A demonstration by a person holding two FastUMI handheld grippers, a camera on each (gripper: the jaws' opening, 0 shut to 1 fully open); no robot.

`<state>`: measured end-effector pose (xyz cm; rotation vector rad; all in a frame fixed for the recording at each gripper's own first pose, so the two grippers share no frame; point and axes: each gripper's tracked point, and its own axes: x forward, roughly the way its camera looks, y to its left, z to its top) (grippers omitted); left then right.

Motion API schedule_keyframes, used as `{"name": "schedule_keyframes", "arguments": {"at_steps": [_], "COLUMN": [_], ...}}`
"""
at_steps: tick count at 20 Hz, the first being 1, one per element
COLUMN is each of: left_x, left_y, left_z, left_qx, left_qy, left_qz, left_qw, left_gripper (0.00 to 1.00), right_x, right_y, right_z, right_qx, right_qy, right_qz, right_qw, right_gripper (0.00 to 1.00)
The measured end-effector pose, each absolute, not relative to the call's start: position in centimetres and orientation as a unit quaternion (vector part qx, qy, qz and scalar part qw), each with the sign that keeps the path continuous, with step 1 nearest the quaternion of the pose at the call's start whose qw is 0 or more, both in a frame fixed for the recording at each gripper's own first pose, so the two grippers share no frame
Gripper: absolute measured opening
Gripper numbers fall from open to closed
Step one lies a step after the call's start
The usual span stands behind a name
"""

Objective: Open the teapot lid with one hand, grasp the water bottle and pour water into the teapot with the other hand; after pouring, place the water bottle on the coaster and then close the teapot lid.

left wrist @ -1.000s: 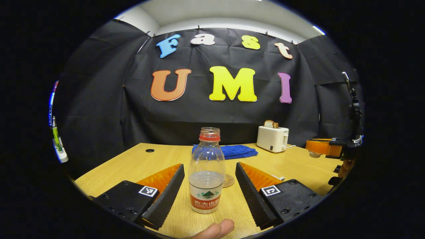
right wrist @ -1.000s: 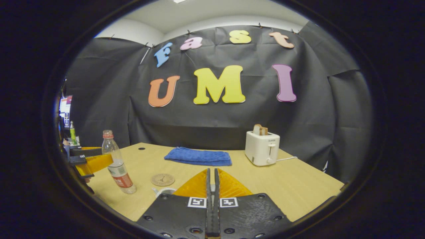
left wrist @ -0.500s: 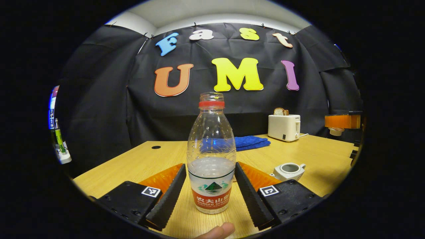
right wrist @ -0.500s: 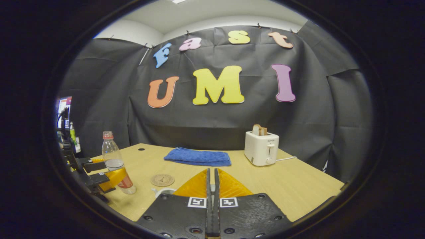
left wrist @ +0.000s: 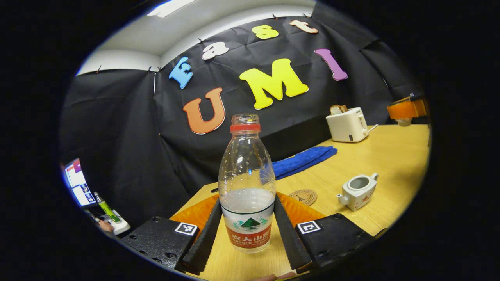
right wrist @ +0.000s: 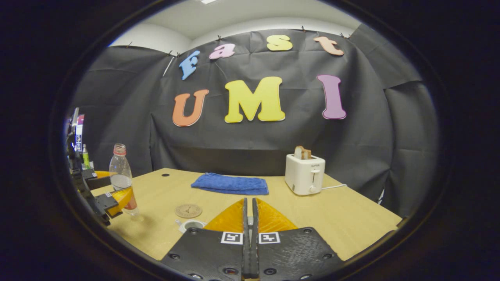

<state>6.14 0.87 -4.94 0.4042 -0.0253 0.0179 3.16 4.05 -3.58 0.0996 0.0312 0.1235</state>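
A clear water bottle (left wrist: 247, 187) with a red neck ring, no cap and a red label stands upright between my left gripper's (left wrist: 247, 201) fingers, which are shut on its lower body. In the right gripper view the bottle (right wrist: 121, 175) and left gripper (right wrist: 111, 186) are at the far left, the bottle's base just above the table. The white teapot (left wrist: 357, 191) sits open to the right, the round coaster (left wrist: 302, 196) beside it. My right gripper (right wrist: 249, 218) is shut; in the left gripper view the right gripper (left wrist: 404, 111) holds the white teapot lid (left wrist: 403, 122) up high.
A folded blue towel (right wrist: 229, 183) lies at the back of the wooden table (right wrist: 351, 218). A white toaster (right wrist: 304, 173) with bread stands at the back right. The teapot (right wrist: 191, 225) is partly hidden behind my right gripper, with the coaster (right wrist: 188, 210) just beyond.
The left gripper's fingers closed from wide apart onto the bottle, then raised it slightly and rolled, tilting that view. The right gripper stayed shut and nearly still.
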Motion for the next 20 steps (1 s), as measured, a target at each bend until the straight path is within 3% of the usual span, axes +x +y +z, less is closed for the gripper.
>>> {"name": "schedule_keyframes", "arguments": {"at_steps": [6,12,13,14,18,20], "left_x": [6.6,8.5,8.8,8.8,7.9,7.8], "left_y": [0.0,-0.6,-1.0,-1.4,-2.6,-3.2], "left_z": [-5.7,-7.8,-8.0,-8.1,-8.1,-7.7], "left_qx": [0.354,0.547,0.574,0.595,0.665,0.717], "left_qy": [0.026,0.059,0.060,0.058,0.055,0.043], "left_qz": [0.005,-0.007,-0.013,-0.019,-0.035,-0.040], "left_qw": [0.935,0.835,0.817,0.802,0.744,0.695], "left_gripper": [0.77,0.76,0.80,0.76,0.76,0.76], "right_x": [3.5,3.5,3.6,3.7,4.1,4.0], "right_y": [2.3,0.9,0.8,0.4,-0.5,-0.9], "right_z": [-3.1,-3.1,-3.3,-3.3,-3.7,-3.5], "right_qx": [0.053,0.049,0.050,0.050,0.053,0.055], "right_qy": [0.017,0.013,0.015,0.015,0.019,0.018], "right_qz": [0.054,0.044,0.043,0.040,0.030,0.026], "right_qw": [0.997,0.998,0.998,0.998,0.998,0.998], "right_gripper": [0.00,0.00,0.00,0.00,0.00,0.00]}}
